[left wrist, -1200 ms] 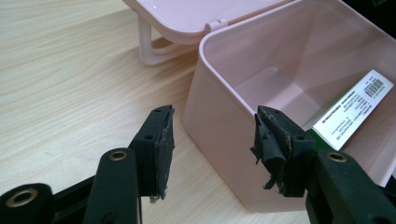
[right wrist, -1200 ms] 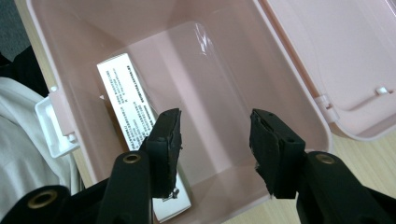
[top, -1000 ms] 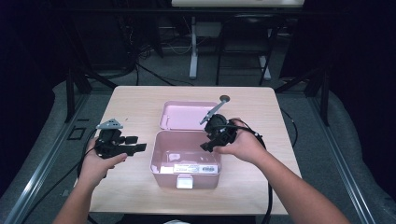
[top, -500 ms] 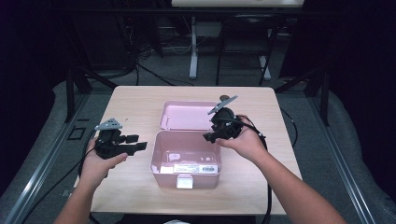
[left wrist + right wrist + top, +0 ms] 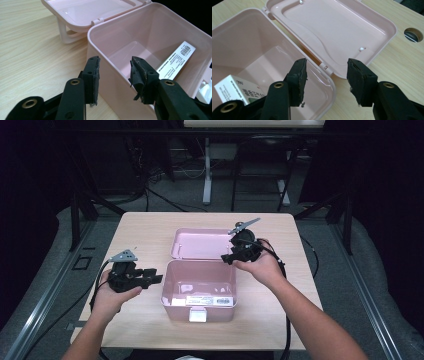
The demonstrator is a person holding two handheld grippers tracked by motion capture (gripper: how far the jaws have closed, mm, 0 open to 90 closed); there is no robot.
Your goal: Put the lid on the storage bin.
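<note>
The light wooden counter (image 5: 150, 227) carries a pink plastic box (image 5: 199, 289) standing open near its front edge, its lid (image 5: 200, 243) folded flat back behind it on the hinge. A white label (image 5: 209, 300) with a barcode and lines of print too small to read sticks on the box's front wall; in the right gripper view a small white carton (image 5: 235, 91) with printed text that cannot be read lies inside the box at one corner. The left gripper (image 5: 156, 279) is held just beside the box's left wall; in the left gripper view its jaws straddle the corner of that wall, one pad outside and one inside, without pressing on it, and they have just been closing from wider. The right gripper (image 5: 226, 259) hangs over the box's back right corner by the hinge, jaws fairly wide with nothing between them, having edged a little wider. Against a second earlier, the right hand has drawn back and to the right from above the box's middle; the left hand is where it was.
</note>
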